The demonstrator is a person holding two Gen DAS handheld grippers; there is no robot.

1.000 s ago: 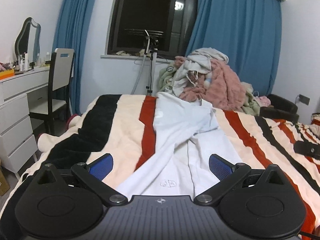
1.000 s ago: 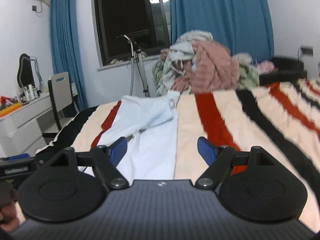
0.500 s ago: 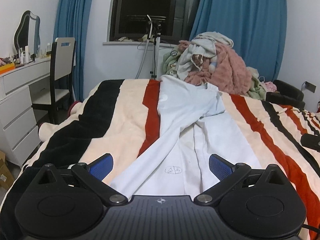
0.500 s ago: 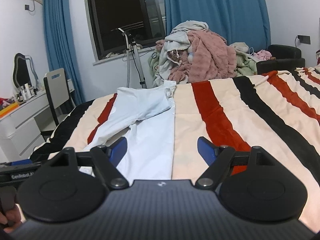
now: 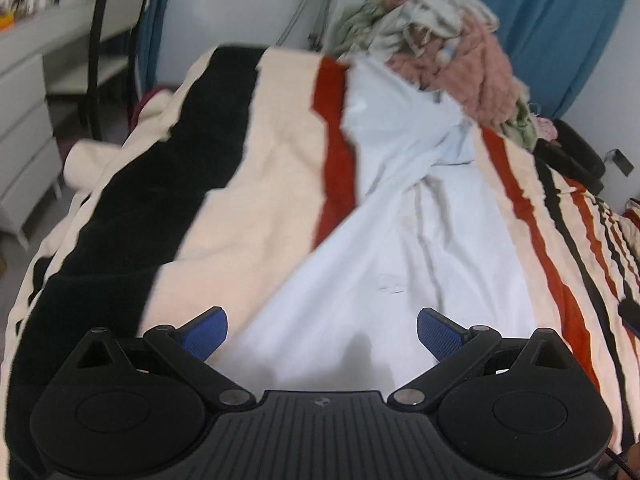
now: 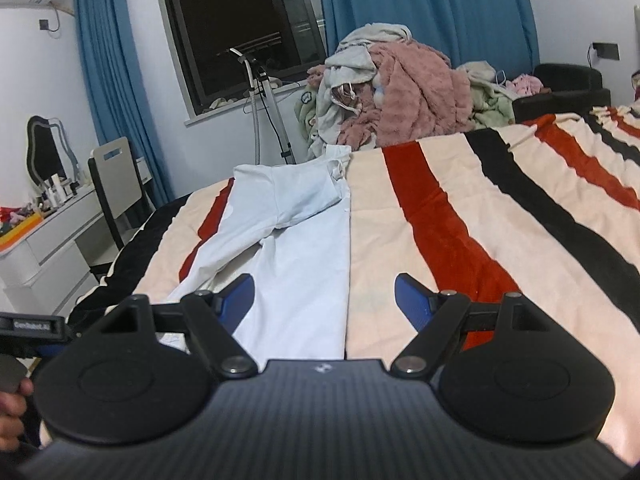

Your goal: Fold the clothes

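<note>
Both grippers are hanging wide open with nothing in them, left gripper [image 5: 322, 330] over the white shirt [image 5: 400, 216], right gripper [image 6: 324, 294] over its right edge. We're seeing the shirt lying flat along the striped blanket [image 6: 460, 216], one sleeve crossing it. A messy clothes pile [image 6: 392, 92] is sitting past the far end, with a chair [image 6: 116, 184] by the dresser. Since half a second ago, we're tipping the left gripper downward, closer to the fabric.

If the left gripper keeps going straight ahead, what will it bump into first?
Probably the white shirt: the open left gripper tilts down at it, spread over the striped blanket. Depth is unclear in this blurred view.
</note>
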